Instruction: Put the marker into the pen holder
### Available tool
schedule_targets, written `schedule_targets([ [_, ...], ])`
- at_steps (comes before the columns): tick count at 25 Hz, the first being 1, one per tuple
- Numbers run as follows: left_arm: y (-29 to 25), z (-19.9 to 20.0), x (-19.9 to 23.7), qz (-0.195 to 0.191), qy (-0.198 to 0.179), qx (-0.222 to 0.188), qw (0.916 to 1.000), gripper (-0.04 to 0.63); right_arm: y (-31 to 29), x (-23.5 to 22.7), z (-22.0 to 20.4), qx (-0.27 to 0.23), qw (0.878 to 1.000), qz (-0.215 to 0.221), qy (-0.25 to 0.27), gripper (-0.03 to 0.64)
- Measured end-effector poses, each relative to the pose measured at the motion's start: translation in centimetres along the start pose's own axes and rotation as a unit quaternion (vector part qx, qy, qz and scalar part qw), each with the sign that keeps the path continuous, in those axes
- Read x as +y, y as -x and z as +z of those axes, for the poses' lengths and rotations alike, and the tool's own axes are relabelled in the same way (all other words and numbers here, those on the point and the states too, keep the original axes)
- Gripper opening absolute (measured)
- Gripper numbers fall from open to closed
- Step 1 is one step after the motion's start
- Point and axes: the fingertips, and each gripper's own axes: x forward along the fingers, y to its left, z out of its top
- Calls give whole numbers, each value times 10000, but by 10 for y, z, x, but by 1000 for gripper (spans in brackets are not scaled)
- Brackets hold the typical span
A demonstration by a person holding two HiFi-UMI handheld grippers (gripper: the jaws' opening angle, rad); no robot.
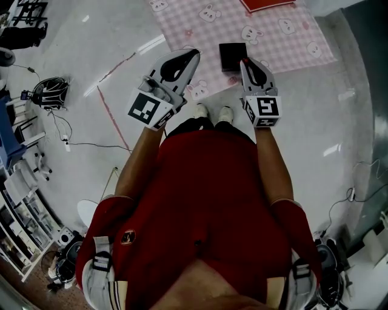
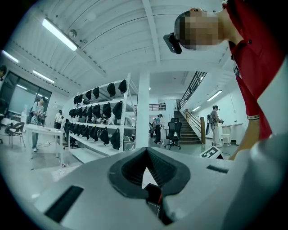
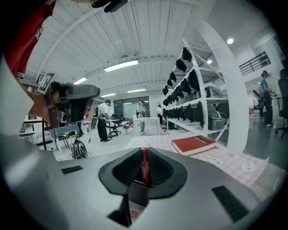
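Observation:
A thin red marker (image 3: 144, 165) stands upright between the pads of my right gripper (image 3: 144, 152), which is shut on it. In the head view this gripper (image 1: 245, 63) hovers just right of a black box-shaped pen holder (image 1: 233, 56) that sits on a pink checkered mat (image 1: 200, 27) on the floor. The marker itself does not show in the head view. My left gripper (image 1: 193, 56) hangs over the mat's near edge, left of the holder. Its jaws (image 2: 146, 151) meet at the tips with nothing between them.
A red book (image 1: 267, 5) lies at the mat's far side and also shows in the right gripper view (image 3: 194, 144). The person's shoes (image 1: 212, 112) stand at the mat's near edge. Cables and gear (image 1: 51, 91) lie at left. Racks of black bags (image 2: 96, 119) and a white pillar (image 2: 143, 110) stand around.

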Motion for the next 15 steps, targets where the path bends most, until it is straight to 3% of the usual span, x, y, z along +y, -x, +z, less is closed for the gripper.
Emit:
schedule_targets([
  [15,-4,-7,9,22,65,77,9999,6,-12,-1,-21,287,9993,-81,238,41],
])
